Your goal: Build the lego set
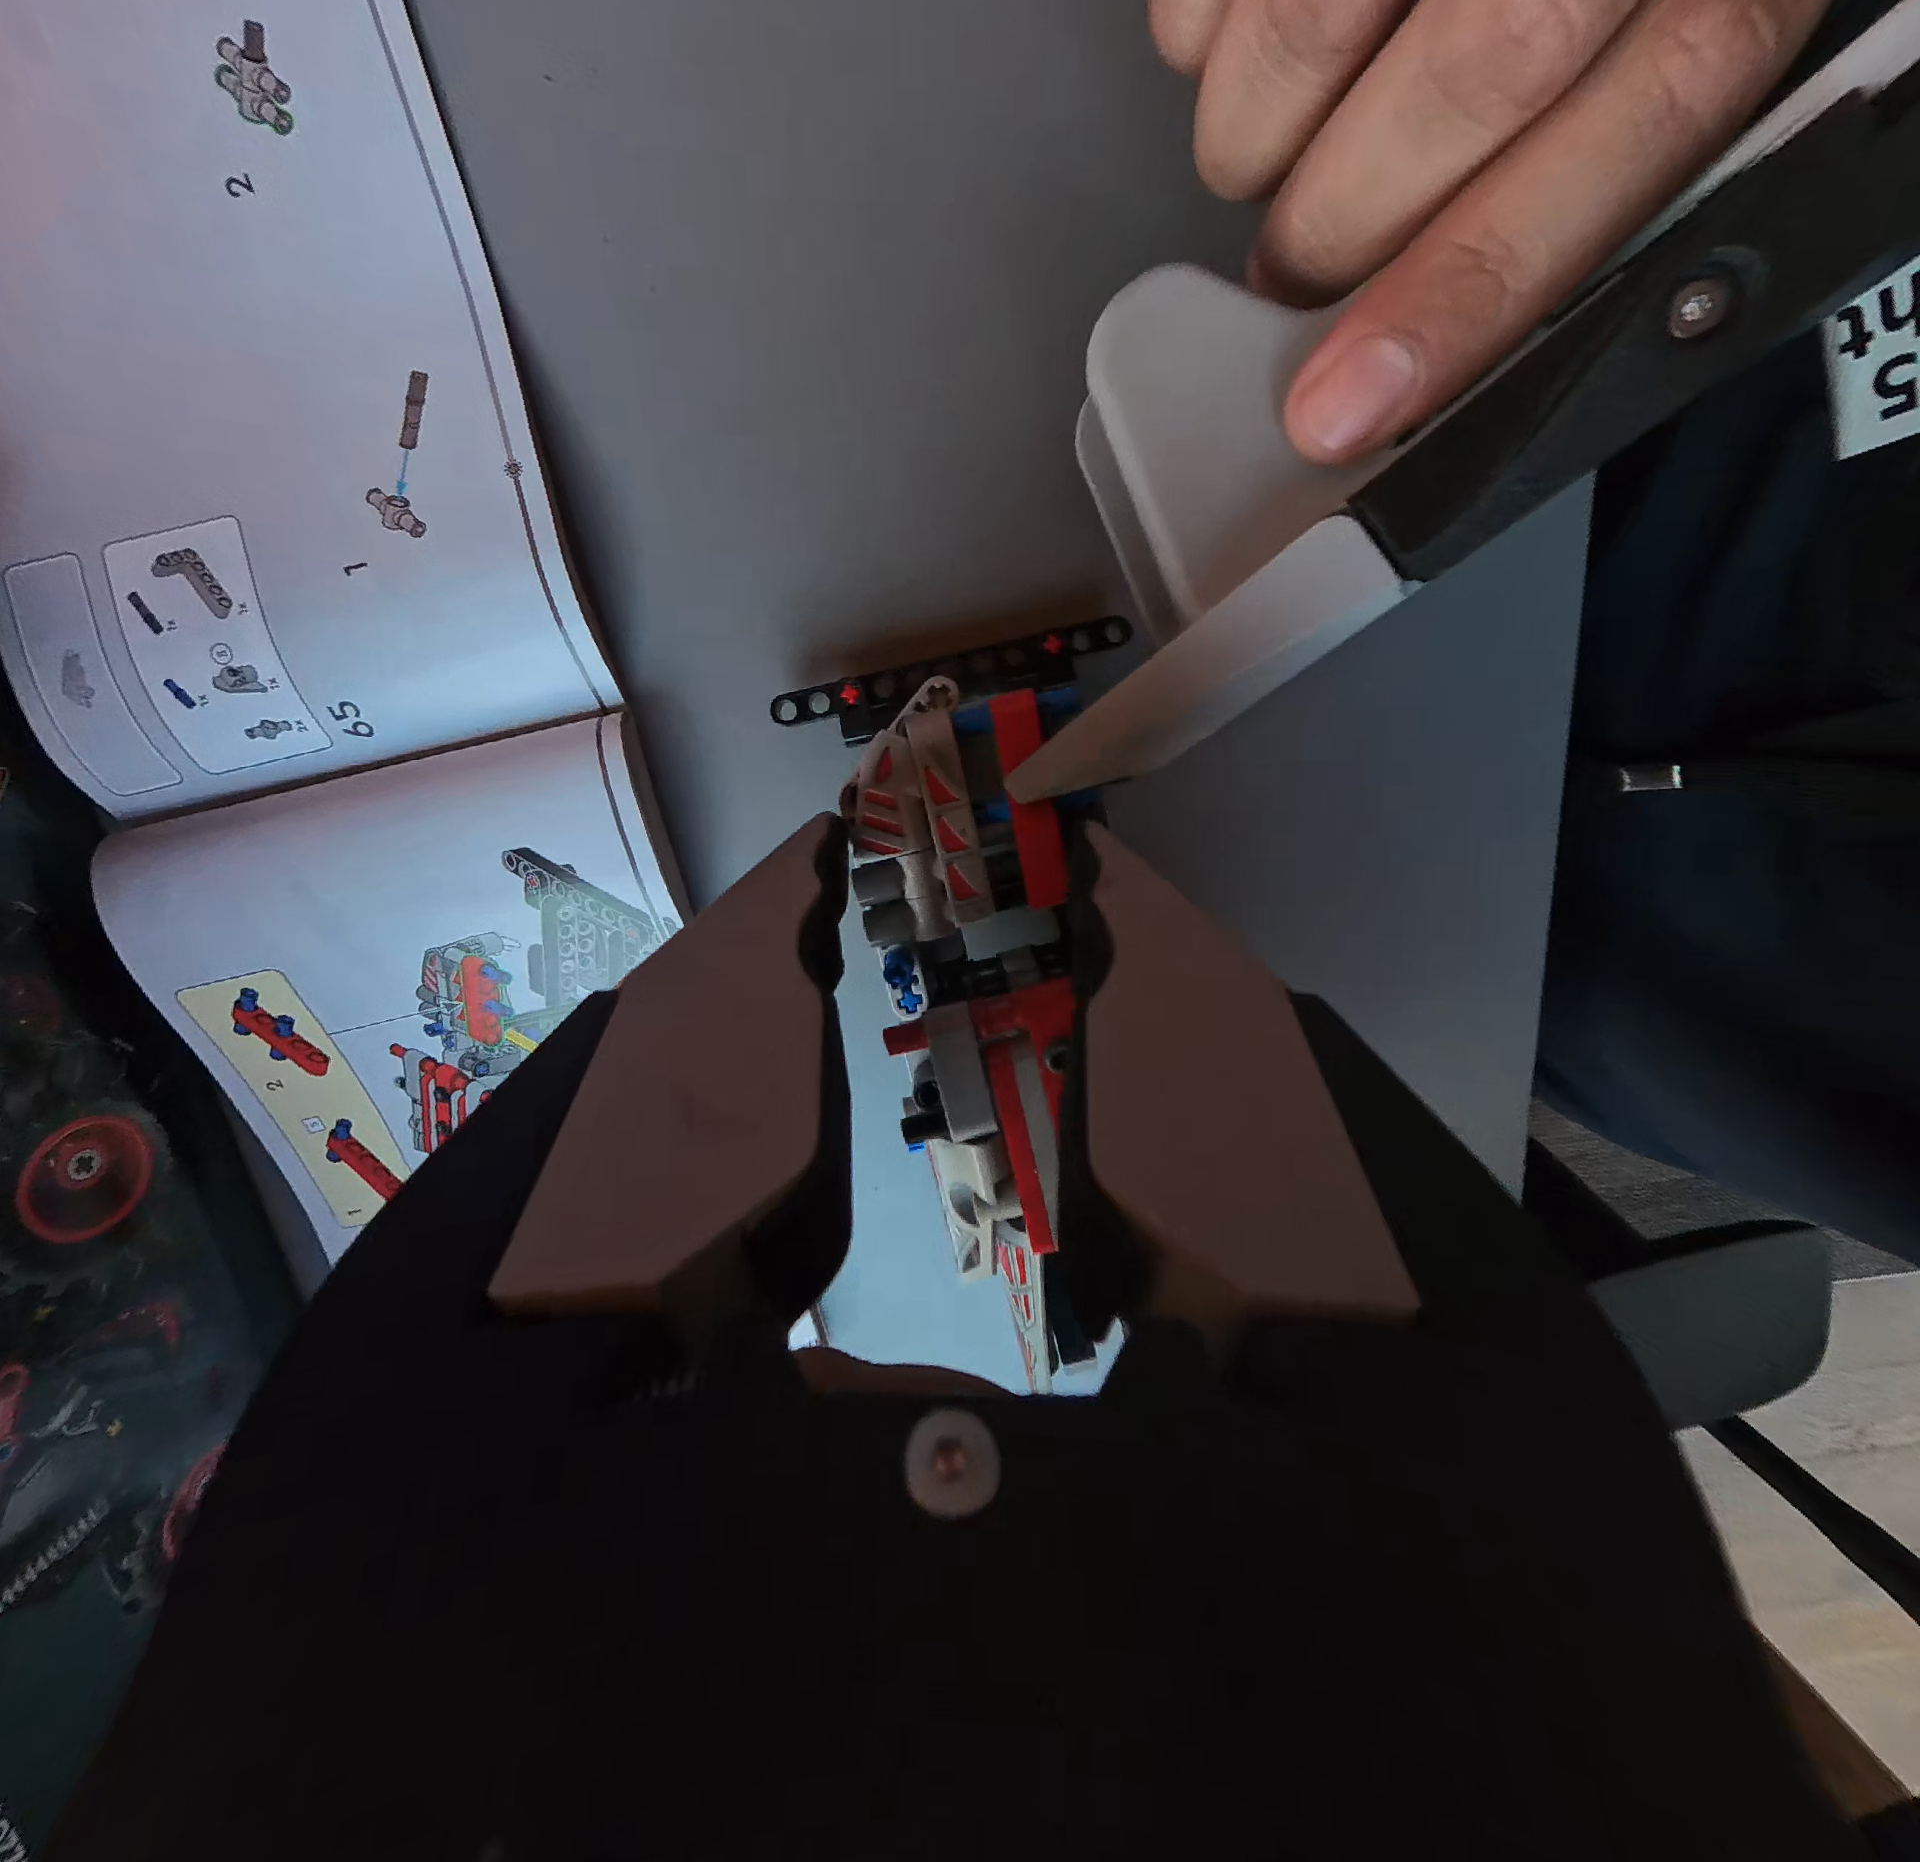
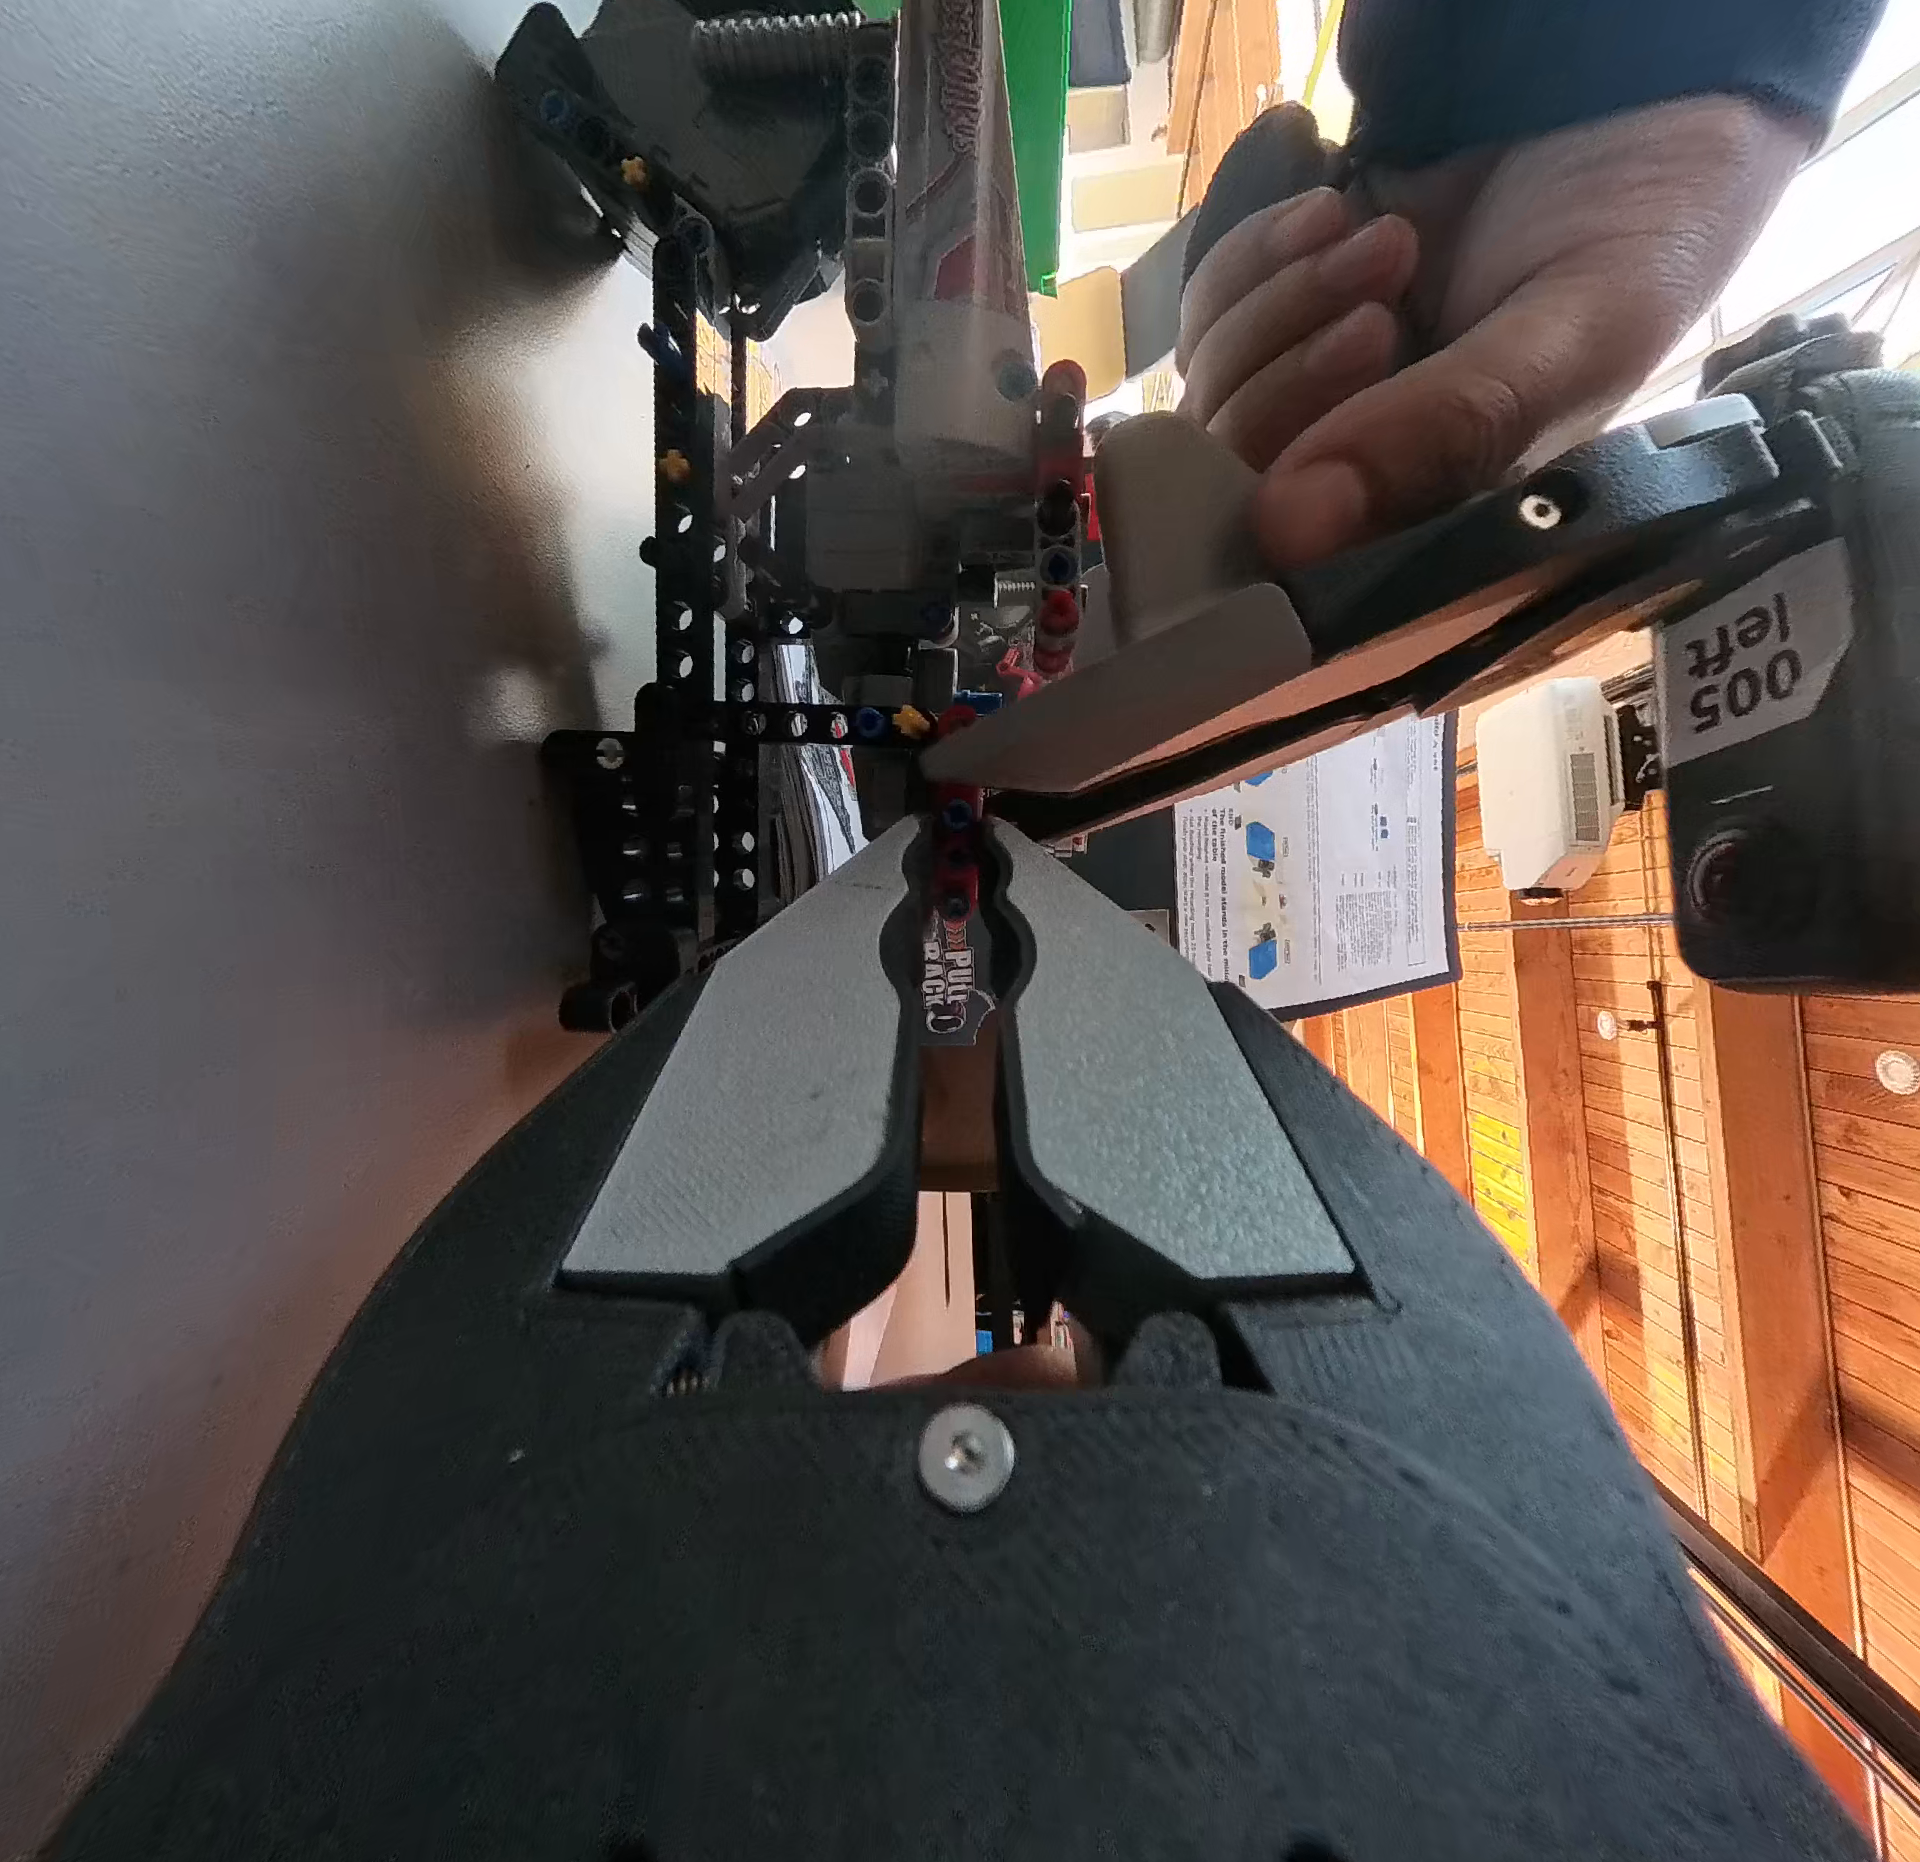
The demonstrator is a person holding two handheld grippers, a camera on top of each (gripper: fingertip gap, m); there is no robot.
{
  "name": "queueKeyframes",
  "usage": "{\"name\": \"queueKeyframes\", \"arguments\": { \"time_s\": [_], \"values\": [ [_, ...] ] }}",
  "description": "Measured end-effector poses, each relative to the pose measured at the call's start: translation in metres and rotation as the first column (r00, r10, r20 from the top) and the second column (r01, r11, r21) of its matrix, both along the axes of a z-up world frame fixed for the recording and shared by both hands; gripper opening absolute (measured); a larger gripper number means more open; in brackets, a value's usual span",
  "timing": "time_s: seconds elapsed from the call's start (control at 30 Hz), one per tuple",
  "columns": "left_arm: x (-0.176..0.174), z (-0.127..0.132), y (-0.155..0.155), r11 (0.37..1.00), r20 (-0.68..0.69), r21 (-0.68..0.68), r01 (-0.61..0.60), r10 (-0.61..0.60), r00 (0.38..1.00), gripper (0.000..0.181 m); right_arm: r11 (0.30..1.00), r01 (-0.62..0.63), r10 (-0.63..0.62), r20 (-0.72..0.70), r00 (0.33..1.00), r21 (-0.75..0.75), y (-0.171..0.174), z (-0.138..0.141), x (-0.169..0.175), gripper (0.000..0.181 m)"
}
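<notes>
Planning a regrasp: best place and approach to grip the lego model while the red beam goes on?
Across the narrow body, fingers on its two long flanks, coming in along its length, as the left gripper grips the lego model now. The flanks look flat and parallel; its end stays exposed where the right gripper brings the red beam.

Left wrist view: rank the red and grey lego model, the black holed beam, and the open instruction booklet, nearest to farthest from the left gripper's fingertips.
1. Red and grey lego model: between the left gripper fingers, clamped.
2. Black holed beam: just beyond the fingertips, at the model's far end.
3. Open instruction booklet: farthest, off to the left on the table.
</notes>
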State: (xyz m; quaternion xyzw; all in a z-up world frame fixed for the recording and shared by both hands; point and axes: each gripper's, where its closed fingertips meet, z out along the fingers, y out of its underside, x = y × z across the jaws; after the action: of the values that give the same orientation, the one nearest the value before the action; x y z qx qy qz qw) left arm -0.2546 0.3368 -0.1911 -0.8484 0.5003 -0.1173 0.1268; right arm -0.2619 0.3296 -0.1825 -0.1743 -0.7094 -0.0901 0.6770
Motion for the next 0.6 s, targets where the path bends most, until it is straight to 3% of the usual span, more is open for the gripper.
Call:
{"name": "queueKeyframes", "arguments": {
  "time_s": [0.6],
  "values": [
    [0.0002,-0.0023,-0.0018,0.998,-0.053,0.053,0.042,-0.039,0.998,0.039,0.999,-0.035,0.035,-0.012,0.999,-0.037,-0.0036,0.0005,0.0016,0.004]
  ]
}}
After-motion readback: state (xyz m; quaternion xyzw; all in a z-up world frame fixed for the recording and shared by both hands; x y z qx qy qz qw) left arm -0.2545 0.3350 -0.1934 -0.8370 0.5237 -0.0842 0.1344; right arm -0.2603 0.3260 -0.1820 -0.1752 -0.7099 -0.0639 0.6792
